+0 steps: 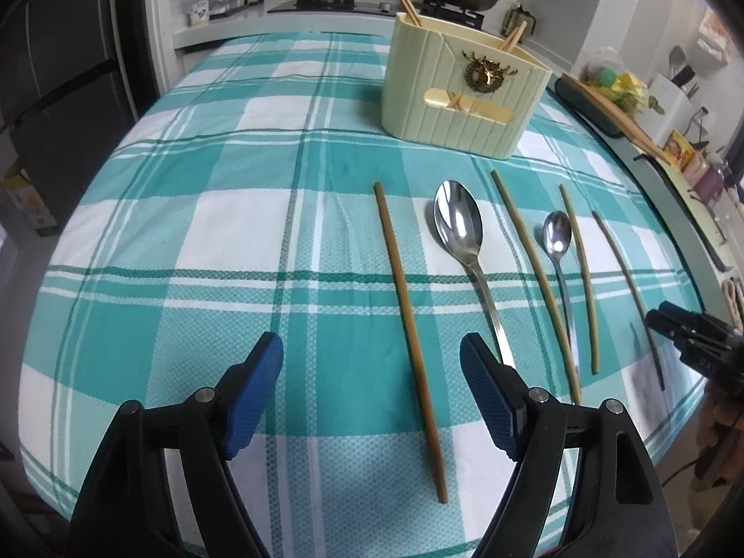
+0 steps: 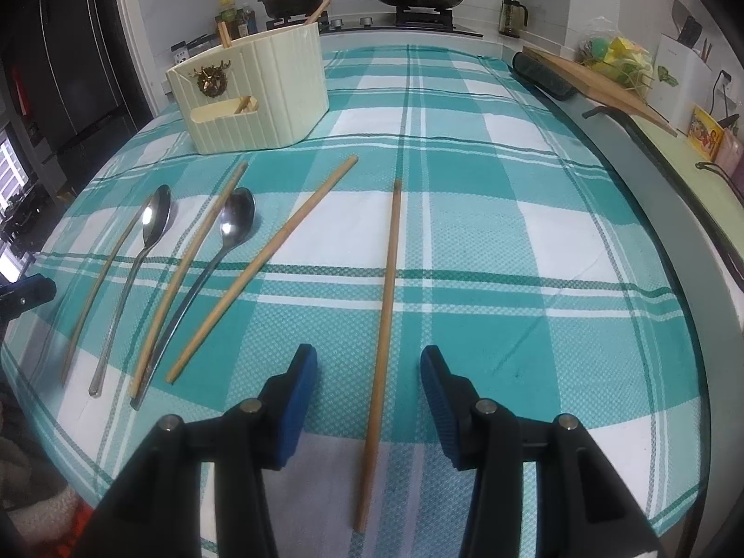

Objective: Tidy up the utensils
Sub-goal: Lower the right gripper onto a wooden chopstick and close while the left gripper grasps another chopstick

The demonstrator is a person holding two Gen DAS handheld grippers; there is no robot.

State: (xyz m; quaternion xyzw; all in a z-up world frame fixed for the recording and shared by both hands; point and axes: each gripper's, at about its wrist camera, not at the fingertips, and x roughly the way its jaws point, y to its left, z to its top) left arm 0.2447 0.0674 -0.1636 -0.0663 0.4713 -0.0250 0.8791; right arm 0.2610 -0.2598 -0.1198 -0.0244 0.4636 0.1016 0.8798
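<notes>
Six loose utensils lay in a row on the checked cloth of the surface (image 1: 195,242), below the cream utensil holder (image 1: 465,93), which stood in the upper middle of the left wrist frame with a few chopsticks already in it.

Going left to right in the left wrist view: a brown chopstick (image 1: 409,339) ran between the blue pads of the left claw (image 1: 372,367), which was spread wide and held nothing. Just right of it lay the large steel spoon (image 1: 458,223), its handle passing under the right-hand pad. Then came a second chopstick (image 1: 534,274), the small spoon (image 1: 557,237), a third chopstick (image 1: 583,279), and a darker, thin chopstick (image 1: 627,297) at the far right.

In the right wrist view that last chopstick sat in the lower middle, between the pads of the right claw (image 2: 369,372), likewise wide and empty.

I judged the chopsticks light, stiff and thin, lying flat, so they would tend to roll or slip; a pinch near the middle, square across the shaft, looked safest. The spoons seemed heavier and slick, bowl-heavy, best gripped on the handle close to the bowl.
</notes>
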